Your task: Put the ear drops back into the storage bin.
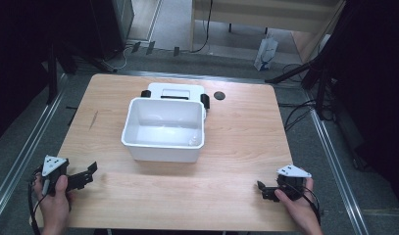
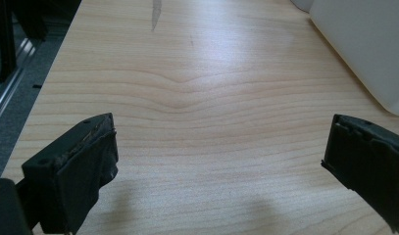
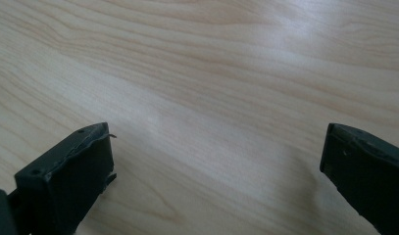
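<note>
White tub point(image 1: 162, 142) mid-table point(image 1: 236, 147), left gripper point(image 1: 89, 175) and right gripper point(image 1: 263, 190) low at near corners, jaws apart, empty.

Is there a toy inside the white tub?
No, the tub on the table looks empty, just bare white bottom.

A white tub point(image 1: 163, 129) is seen mid-table point(image 1: 236, 142), with the left gripper point(image 1: 87, 175) and right gripper point(image 1: 263, 190) held well apart at the near edge.
</note>
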The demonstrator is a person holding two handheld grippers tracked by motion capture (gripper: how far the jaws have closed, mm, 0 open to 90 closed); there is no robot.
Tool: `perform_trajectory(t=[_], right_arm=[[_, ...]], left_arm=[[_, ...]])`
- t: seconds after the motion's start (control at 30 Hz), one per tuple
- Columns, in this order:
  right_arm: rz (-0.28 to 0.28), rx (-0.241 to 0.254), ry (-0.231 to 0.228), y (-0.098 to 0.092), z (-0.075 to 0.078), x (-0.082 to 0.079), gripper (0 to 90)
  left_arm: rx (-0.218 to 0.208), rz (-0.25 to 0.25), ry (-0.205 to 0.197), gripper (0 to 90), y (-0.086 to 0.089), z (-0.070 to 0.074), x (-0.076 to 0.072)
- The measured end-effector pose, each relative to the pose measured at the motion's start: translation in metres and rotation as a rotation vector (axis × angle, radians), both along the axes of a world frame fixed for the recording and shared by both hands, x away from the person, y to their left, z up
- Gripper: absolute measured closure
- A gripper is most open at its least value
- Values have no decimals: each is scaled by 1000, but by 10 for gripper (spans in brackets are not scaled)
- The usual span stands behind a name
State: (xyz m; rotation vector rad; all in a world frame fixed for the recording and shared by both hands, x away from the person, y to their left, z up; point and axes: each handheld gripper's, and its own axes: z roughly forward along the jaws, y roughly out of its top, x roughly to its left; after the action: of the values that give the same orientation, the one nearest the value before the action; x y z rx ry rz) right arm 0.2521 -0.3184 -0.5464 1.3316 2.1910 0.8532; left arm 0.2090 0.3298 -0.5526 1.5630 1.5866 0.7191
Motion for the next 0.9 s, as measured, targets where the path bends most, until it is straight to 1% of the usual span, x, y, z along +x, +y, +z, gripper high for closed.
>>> perform_trajectory(t=[0.1, 0.2, 0.3, 0.43, 0.47, 0.5, 0.57, 0.6, 0.63, 0.77, 0.9], right_arm=[[-7, 22, -7, -6, -4, -6, 0], [-12, 53, -11, -12, -3, -11, 0], [-12, 57, -19, -14, -3, -16, 0], [-32, 114, -70, -21, -3, -24, 0], [-37, 120, -83, -22, -3, -25, 0], [-37, 120, -83, -22, -3, -25, 0], [-51, 144, -117, -23, -2, -30, 0], [-65, 171, -148, -26, -1, -33, 0], [-76, 186, -159, -28, -1, -34, 0], [-105, 229, -150, -33, -1, -33, 0], [-108, 225, -145, -32, -1, -32, 0]], left_arm=[[-2, 1, 0, 4, 0, 0, 0], [-1, 0, 0, 4, 0, 0, 0], [2, -1, 0, 4, 0, 0, 0], [9, -2, 2, 4, -1, 0, 0], [12, -3, 6, 5, -1, 0, 0], [12, -3, 6, 4, -1, 0, 0], [16, -7, 7, 5, -1, 0, 0], [18, -6, 7, 4, -2, 0, 0], [20, -12, 13, 5, -2, 0, 1], [20, -11, 13, 4, -2, 0, 1], [8, -9, 10, 4, -1, 0, 1]])
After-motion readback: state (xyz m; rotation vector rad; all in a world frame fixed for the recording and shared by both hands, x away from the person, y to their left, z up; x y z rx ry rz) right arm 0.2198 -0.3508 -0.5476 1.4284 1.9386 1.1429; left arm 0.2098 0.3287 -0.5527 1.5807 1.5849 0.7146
